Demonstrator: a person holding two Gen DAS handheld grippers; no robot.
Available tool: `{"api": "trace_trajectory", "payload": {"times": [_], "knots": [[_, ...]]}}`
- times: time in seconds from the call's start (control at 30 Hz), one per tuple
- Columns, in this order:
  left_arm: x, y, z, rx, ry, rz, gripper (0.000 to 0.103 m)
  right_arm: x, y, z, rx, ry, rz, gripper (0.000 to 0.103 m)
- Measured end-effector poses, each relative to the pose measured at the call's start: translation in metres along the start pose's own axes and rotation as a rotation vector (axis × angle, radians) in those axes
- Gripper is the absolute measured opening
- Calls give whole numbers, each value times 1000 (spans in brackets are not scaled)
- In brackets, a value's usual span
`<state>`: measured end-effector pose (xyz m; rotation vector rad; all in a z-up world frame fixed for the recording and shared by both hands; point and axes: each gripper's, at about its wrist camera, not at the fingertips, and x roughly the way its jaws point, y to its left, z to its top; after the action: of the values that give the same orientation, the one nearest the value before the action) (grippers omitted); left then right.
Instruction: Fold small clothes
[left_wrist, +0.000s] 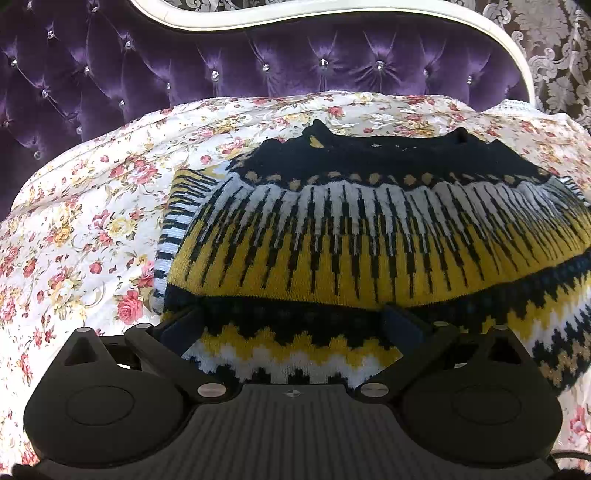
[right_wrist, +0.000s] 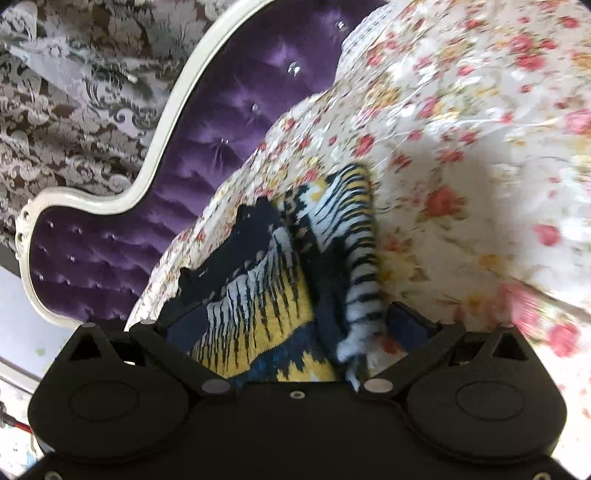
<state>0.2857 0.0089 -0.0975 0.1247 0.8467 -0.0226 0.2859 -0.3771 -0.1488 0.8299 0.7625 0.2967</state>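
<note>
A small knitted sweater (left_wrist: 369, 236) in black, white and yellow lies on a floral bedspread (left_wrist: 74, 240), neck towards the headboard. My left gripper (left_wrist: 295, 321) is open, its fingers (left_wrist: 181, 325) spread wide over the sweater's lower band. In the right wrist view the sweater (right_wrist: 258, 295) is seen tilted, with a striped sleeve (right_wrist: 354, 236) folded over it. My right gripper (right_wrist: 295, 325) is open, its fingers (right_wrist: 410, 321) spread around the sleeve's cuff end and the sweater's edge. The view is motion-blurred.
A purple tufted headboard (left_wrist: 258, 62) with a white frame (right_wrist: 166, 110) stands behind the bed. Patterned brown and silver wallpaper (right_wrist: 74, 92) is behind it. The floral bedspread (right_wrist: 461, 129) surrounds the sweater on all sides.
</note>
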Motion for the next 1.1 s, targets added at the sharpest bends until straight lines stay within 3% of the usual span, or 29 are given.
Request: {"api": "trace_trajectory", "payload": {"times": [0.2,0.43,0.5,0.6,0.83,1.0,1.1], "knots": [[-1,-1,-3,-5,-15,1,103,22,2,7,6,24,118,103],[-10,4,10,-28,13,-36,99,23,11,6,-11,31,60,103],[-18,7,22,-72,6,-73,92,23,11,5,-33,31,63,103],[-27,2,45,-139,-19,-119,92,23,10,5,-15,25,61,103],[-7,-51,82,-61,-1,-116,92,23,7,6,-3,29,76,103],[34,-71,79,-17,109,-73,93,22,6,6,-3,29,81,103],[42,-73,68,-3,75,-62,102,22,6,5,-8,27,81,103]]}}
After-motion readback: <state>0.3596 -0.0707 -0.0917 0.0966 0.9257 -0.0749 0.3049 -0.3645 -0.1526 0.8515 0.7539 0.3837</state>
